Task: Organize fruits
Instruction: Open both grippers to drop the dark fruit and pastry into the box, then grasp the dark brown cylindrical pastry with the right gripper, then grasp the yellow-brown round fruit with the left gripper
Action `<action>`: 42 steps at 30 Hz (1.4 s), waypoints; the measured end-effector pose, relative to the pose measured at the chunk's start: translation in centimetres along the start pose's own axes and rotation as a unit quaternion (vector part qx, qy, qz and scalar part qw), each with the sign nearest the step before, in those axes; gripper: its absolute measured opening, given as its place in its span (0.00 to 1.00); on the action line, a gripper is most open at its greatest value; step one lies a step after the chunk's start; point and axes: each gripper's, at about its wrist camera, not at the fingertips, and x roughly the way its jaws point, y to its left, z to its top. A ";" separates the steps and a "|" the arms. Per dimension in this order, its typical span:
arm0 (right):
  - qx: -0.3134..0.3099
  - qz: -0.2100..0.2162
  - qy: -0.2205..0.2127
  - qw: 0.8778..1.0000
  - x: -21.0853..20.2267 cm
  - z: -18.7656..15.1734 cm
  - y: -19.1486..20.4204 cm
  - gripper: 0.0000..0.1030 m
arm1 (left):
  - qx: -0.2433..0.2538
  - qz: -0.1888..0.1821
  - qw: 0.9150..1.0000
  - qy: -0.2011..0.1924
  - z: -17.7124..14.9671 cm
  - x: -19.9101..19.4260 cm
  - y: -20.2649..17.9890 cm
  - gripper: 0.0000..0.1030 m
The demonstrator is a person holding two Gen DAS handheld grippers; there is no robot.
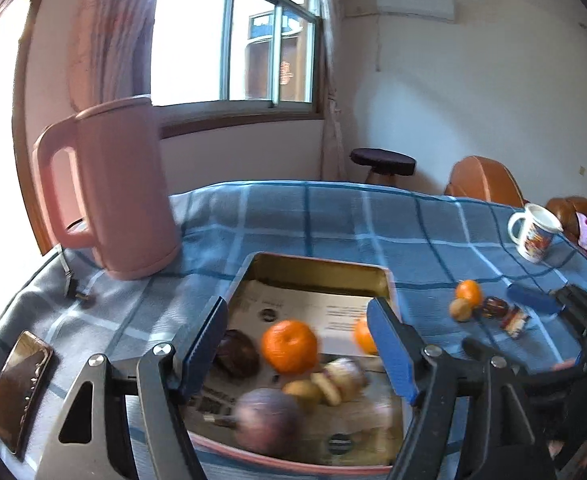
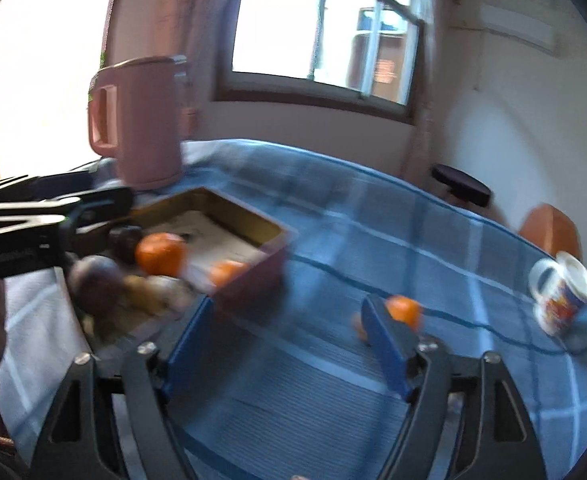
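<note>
A shallow tin box (image 1: 317, 266) lined with paper sits on the blue checked cloth. It holds a large orange (image 1: 289, 346), a smaller orange (image 1: 363, 336), a dark fruit (image 1: 237, 354), a purple round fruit (image 1: 267, 420) and some blurred yellowish pieces (image 1: 325, 384). My left gripper (image 1: 295, 320) hovers open over the box with nothing pressed between its pads. To the right of the box, on the cloth, lie a tangerine (image 1: 468, 292), a brown nut-like fruit (image 1: 461, 309) and a wrapped item (image 1: 505, 312). My right gripper (image 2: 287, 312) is open and empty over bare cloth, between the box (image 2: 253, 268) and the tangerine (image 2: 403, 310).
A tall pink kettle (image 1: 121, 188) stands left of the box, with its plug (image 1: 71, 284) on the cloth. A phone (image 1: 19, 384) lies near the left edge. A printed mug (image 1: 533, 234) stands far right. Beyond the table are a stool (image 1: 383, 162) and brown chairs (image 1: 485, 182).
</note>
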 end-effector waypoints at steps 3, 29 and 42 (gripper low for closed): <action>0.030 -0.044 0.010 0.999 -1.0 -1.2 -4.0 0.79 | 0.020 -0.015 1.000 0.006 0.0 0.3 -2.5 0.71; 0.158 -0.043 0.102 0.981 2.0 -4.7 -12.7 0.36 | 0.102 -0.094 0.985 0.105 -0.8 6.8 -13.9 0.71; 0.206 -0.065 0.078 0.973 0.9 -5.0 -14.8 0.36 | 0.146 -0.102 0.971 0.160 -0.7 11.7 -18.0 0.53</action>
